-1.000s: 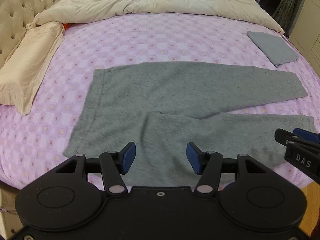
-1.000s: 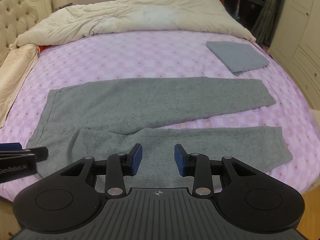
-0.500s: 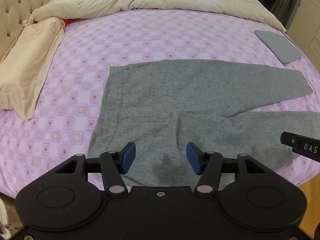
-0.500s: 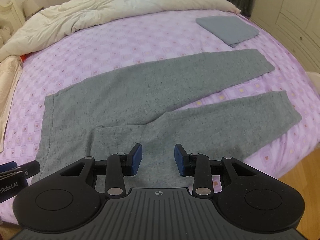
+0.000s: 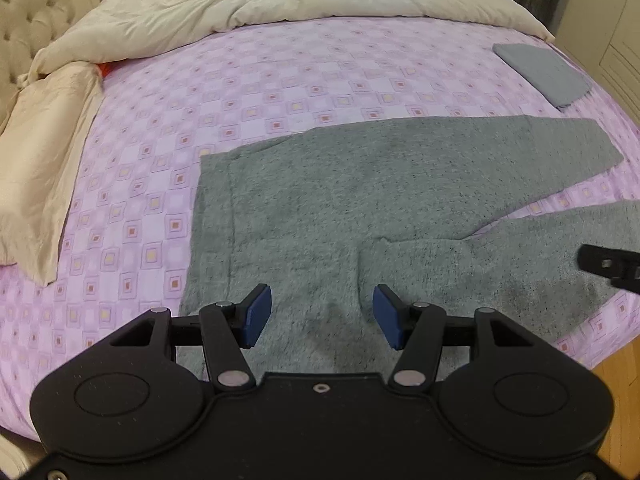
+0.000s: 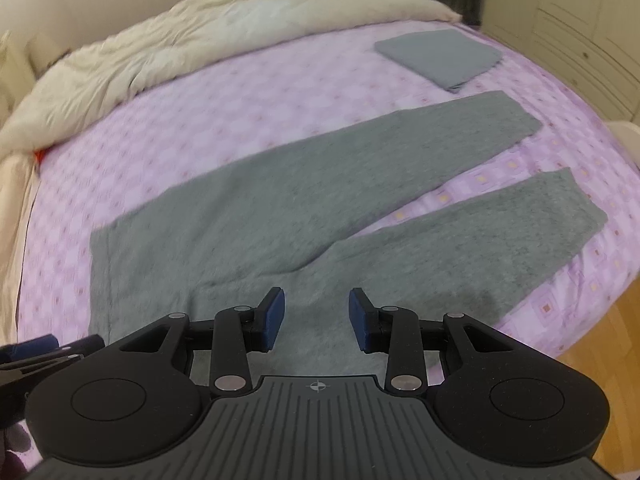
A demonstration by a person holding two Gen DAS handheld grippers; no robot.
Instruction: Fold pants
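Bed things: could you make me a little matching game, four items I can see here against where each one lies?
Things:
1. grey pants
2. folded grey cloth
3. cream duvet
4. beige pillow

Places:
A. left edge of the bed, by the tufted headboard
B. far right part of the purple sheet
C. bunched along the far side of the bed
D. spread flat, legs apart, nearest the cameras

Pairs: 1-D, 2-B, 3-C, 4-A

I see fuzzy matt grey knit cloth pants [image 5: 360, 208], smooth printed lilac cotton bedsheet [image 5: 280, 80], crumpled cream duvet [image 5: 260, 4], glossy wood floor [image 6: 600, 332]
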